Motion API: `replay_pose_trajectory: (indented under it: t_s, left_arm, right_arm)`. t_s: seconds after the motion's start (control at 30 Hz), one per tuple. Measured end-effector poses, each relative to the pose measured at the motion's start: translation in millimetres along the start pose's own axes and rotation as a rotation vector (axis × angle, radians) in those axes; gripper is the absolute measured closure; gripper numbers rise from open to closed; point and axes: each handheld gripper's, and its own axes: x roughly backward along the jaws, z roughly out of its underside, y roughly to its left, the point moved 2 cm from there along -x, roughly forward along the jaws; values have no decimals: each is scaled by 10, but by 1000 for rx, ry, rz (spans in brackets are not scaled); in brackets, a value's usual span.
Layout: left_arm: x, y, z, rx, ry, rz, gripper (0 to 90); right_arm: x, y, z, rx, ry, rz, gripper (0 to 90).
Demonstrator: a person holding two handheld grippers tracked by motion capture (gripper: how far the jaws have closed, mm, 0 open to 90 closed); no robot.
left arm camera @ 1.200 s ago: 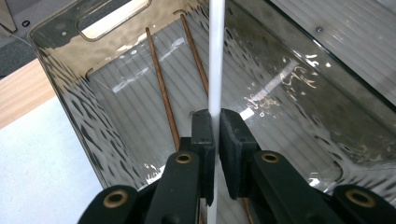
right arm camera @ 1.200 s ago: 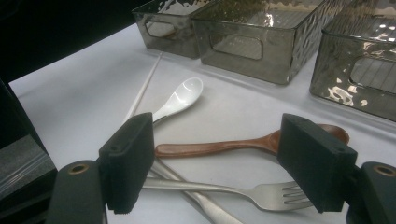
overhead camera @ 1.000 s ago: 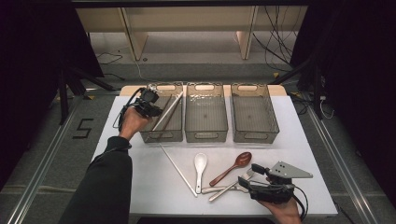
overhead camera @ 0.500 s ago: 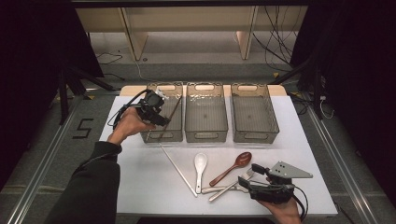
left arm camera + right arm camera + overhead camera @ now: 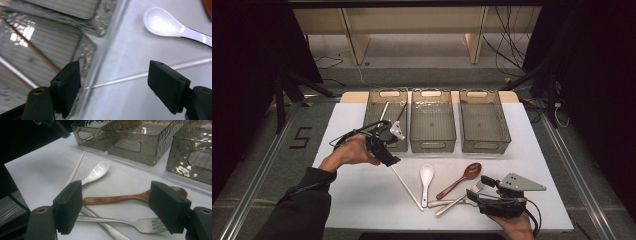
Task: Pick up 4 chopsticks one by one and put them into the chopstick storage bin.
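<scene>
My left gripper [image 5: 387, 150] has just been opening its jaws, nothing between them, at the near end of the left bin [image 5: 384, 116], above a white chopstick [image 5: 407, 187]. My right gripper [image 5: 116, 207] hangs released over the fork [image 5: 140, 223], probably not touching it.

The white worktop [image 5: 362, 200] stood on a grey floor [image 5: 422, 50] under bright overhead light. Beyond it rose pale wooden furniture legs [image 5: 352, 37], with black cables [image 5: 507, 30] trailing across the floor. Dark curtains [image 5: 242, 75] closed in both sides, and a "5" marking [image 5: 301, 137] lay on the floor at left.
</scene>
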Motion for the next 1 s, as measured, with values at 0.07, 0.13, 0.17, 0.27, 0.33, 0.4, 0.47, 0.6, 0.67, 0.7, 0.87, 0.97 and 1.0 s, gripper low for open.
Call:
replay_pose_trajectory:
  t_s: [0.07, 0.13, 0.17, 0.27, 0.33, 0.4, 0.47, 0.6, 0.67, 0.7, 0.87, 0.97, 1.0]
  left_arm:
    - [-51, -67, 4, -31, 20, 17, 236]
    - [-97, -112, 10, -57, 37, 30, 221]
    - [-122, -133, 15, -61, 36, 37, 213]
    - [-187, -188, 28, -87, 55, 57, 204]
    - [-229, -225, 35, -108, 68, 70, 200]
    - [-271, -258, 41, -128, 79, 75, 200]
    - [-308, -277, 45, -150, 101, 80, 204]
    - [-385, -328, 52, -199, 128, 101, 224]
    - [-420, -353, 57, -220, 141, 108, 237]
    - [-436, -363, 57, -233, 147, 112, 245]
    - [-512, -413, 48, -278, 167, 127, 280]
    - [-544, -435, 39, -303, 176, 135, 311]
    - [-559, -444, 37, -314, 181, 138, 323]
  right_arm:
    - [0, -2, 0, -2, -1, 1, 282]
    - [2, -3, 0, -3, 0, 1, 282]
    - [3, -3, 0, -3, 0, 1, 282]
    - [3, -3, -1, -3, -1, 1, 282]
    - [2, -3, -1, -3, 0, 1, 282]
    - [0, -2, 0, -3, 0, 0, 282]
    - [-1, -3, 0, -3, -1, 0, 282]
    - [-1, -3, 0, -3, 0, -1, 282]
    - [0, -3, 0, -4, 1, -1, 282]
    - [1, -5, 0, -4, 0, -1, 282]
    - [1, -4, 0, -3, 1, -1, 282]
    - [1, -5, 0, -3, 1, -1, 282]
    - [1, -6, 0, -3, 0, -1, 282]
